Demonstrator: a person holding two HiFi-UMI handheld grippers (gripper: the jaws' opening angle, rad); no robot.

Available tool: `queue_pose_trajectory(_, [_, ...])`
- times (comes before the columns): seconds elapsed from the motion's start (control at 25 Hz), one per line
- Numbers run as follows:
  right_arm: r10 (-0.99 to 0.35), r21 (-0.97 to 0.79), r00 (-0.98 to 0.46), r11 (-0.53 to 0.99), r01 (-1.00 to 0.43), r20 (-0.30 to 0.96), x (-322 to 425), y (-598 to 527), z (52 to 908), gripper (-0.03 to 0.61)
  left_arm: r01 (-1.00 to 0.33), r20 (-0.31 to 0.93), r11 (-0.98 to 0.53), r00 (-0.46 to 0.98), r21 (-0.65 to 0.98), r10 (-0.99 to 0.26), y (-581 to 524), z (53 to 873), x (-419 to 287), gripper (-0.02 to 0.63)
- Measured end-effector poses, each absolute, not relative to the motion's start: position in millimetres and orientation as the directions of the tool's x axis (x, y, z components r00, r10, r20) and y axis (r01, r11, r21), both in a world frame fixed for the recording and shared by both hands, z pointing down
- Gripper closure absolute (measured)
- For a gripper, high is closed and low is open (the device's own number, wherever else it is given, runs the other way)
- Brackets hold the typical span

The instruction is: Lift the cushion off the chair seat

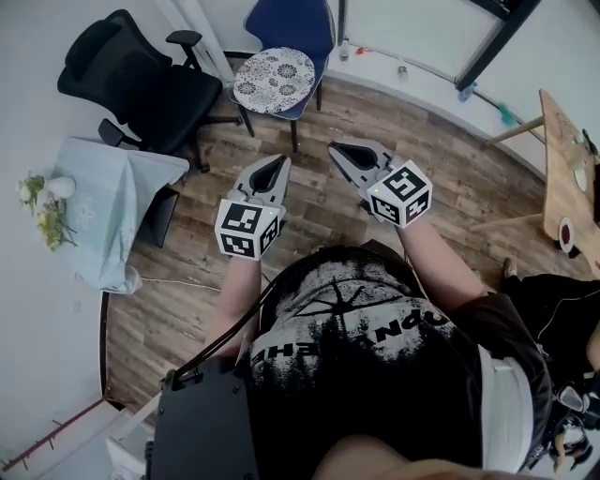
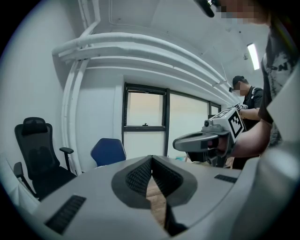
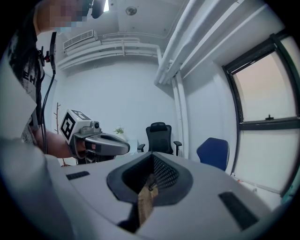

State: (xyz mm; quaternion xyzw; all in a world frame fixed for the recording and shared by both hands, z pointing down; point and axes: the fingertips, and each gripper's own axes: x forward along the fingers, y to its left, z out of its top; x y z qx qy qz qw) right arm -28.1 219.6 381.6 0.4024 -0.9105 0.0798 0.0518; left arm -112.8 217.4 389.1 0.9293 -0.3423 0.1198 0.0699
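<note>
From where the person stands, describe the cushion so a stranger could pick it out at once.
At the far edge of the wooden floor two chairs stand by the wall. The cushion lies on the seat of the blue chair, the right-hand one. It is round and pale with dark patterned circles; the black office chair has a bare seat.

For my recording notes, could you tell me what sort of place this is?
Probably an office or meeting room: a black swivel office chair, a blue chair with a patterned cushion, and tall windows.
</note>
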Motion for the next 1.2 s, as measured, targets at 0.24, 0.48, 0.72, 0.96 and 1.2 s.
queue_pose_trajectory(0.24, [-0.732,-0.105,-0.665,0.657,-0.746,0.148,-42.3,207.6,381.1,0.560,-0.658,0.269,-0.750,0.736,0.066,-0.622,204.4,398.4,-129.6,0.601])
queue_pose_trajectory(0.48, [-0.731,-0.095,-0.665,0.659,-0.746,0.154,-36.0,190.0,377.6,0.560,-0.664,0.261,-0.744,0.734,0.077,-0.627,184.3,398.3,-126.9,0.601])
queue_pose_trajectory(0.72, [-0.718,-0.122,-0.679,0.668,-0.734,0.151,-20.1,161.5,381.7,0.560,-0.698,0.280,-0.711,0.701,0.085,-0.656,163.0,404.9,-124.5,0.601])
queue_pose_trajectory(0.96, [-0.680,-0.124,-0.716,0.706,-0.697,0.158,-11.6,114.3,389.9,0.560,-0.730,0.296,-0.677,0.669,0.093,-0.682,119.2,411.6,-110.3,0.601])
queue_pose_trajectory(1.2, [-0.649,-0.110,-0.744,0.737,-0.666,0.161,8.1,57.9,388.7,0.560,-0.743,0.288,-0.660,0.660,0.111,-0.694,66.6,412.3,-81.3,0.601])
